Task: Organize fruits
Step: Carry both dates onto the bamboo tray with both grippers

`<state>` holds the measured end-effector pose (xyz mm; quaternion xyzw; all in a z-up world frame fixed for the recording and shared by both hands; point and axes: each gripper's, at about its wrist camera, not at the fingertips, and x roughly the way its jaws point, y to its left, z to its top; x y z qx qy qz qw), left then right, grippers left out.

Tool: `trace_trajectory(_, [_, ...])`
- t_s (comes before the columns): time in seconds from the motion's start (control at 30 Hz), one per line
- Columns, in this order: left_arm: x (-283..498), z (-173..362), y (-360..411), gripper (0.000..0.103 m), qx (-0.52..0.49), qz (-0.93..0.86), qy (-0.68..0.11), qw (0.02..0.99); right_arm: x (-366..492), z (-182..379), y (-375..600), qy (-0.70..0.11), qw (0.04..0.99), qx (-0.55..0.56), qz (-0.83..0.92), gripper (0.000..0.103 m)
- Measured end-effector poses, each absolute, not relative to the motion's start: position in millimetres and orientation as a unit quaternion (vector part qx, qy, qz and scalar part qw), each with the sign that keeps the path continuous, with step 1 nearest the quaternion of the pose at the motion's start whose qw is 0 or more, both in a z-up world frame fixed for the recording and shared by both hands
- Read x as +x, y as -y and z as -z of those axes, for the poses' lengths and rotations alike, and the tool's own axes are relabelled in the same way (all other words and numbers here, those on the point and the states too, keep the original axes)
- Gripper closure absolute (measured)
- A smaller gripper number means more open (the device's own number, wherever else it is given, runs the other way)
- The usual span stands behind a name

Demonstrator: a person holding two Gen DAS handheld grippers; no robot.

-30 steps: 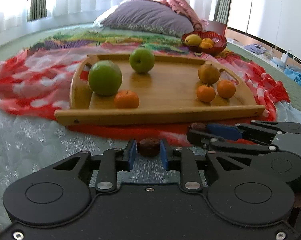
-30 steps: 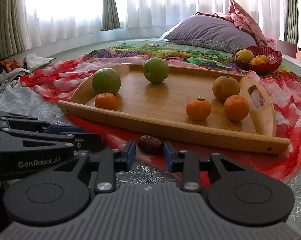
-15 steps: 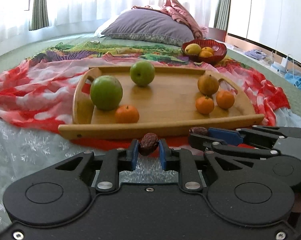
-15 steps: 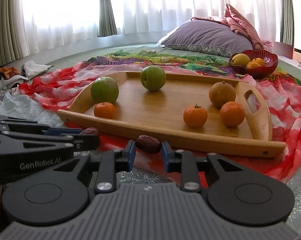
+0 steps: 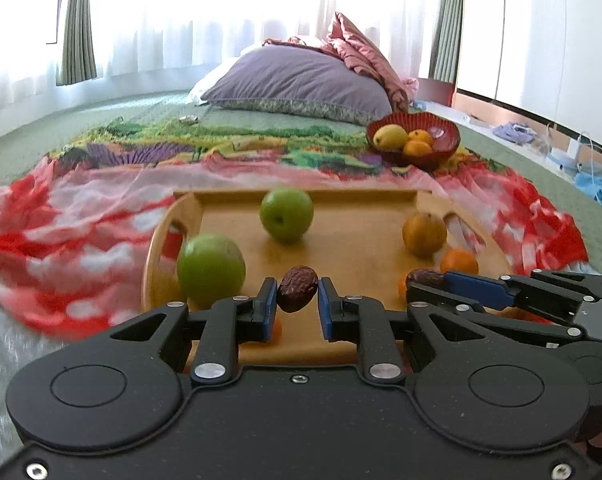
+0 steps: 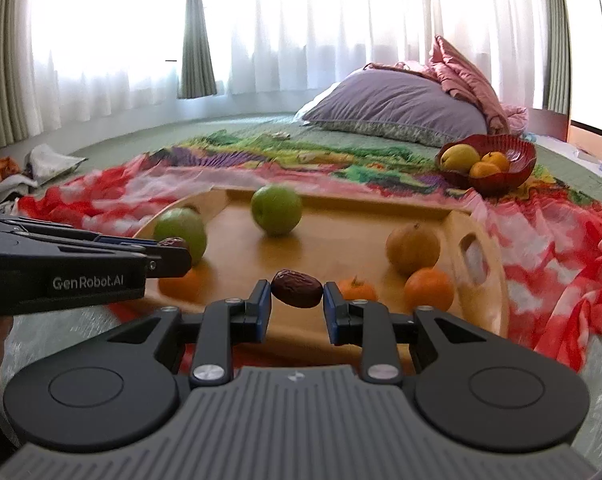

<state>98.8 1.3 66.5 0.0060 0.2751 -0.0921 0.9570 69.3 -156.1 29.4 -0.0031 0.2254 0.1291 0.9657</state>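
My left gripper point(image 5: 298, 295) is shut on a dark brown date point(image 5: 297, 288), held in the air over the near edge of the wooden tray point(image 5: 357, 236). My right gripper point(image 6: 297, 294) is shut on another date point(image 6: 297, 289), also lifted over the tray's point(image 6: 333, 248) near edge. Each gripper shows in the other's view, the right point(image 5: 427, 280) and the left point(image 6: 173, 246). On the tray lie two green apples point(image 5: 287, 213) point(image 5: 211, 269), a brownish pear point(image 5: 424, 235) and small oranges point(image 6: 429, 289).
A red bowl point(image 5: 441, 140) with a yellow fruit and oranges stands behind the tray to the right. A purple pillow point(image 5: 301, 80) lies at the back. A red and white patterned cloth point(image 5: 61, 232) spreads under the tray. Crumpled clothes point(image 6: 13, 168) lie far left.
Both grippers have lifted their dates off the cloth and moved forward, from just before the tray's front rim to above it. The tray's fruit has not moved.
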Motion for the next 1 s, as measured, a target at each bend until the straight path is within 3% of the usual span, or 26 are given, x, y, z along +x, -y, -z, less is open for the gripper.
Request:
trace_trajectory(0.33, [155.1,-76.4,-4.5,0.083,0.005,0.097,-0.300,0.949,112.7,-46.6,170.2,-0.231,0.967,0.000,-0.106,0.070])
trace_trajectory(1.0, [228.9,-48.4,-1.9,0.083,0.010,0.091,-0.381,0.920,200.9,-24.9,179.7,-0.358,0.925,0.026,-0.120,0.070])
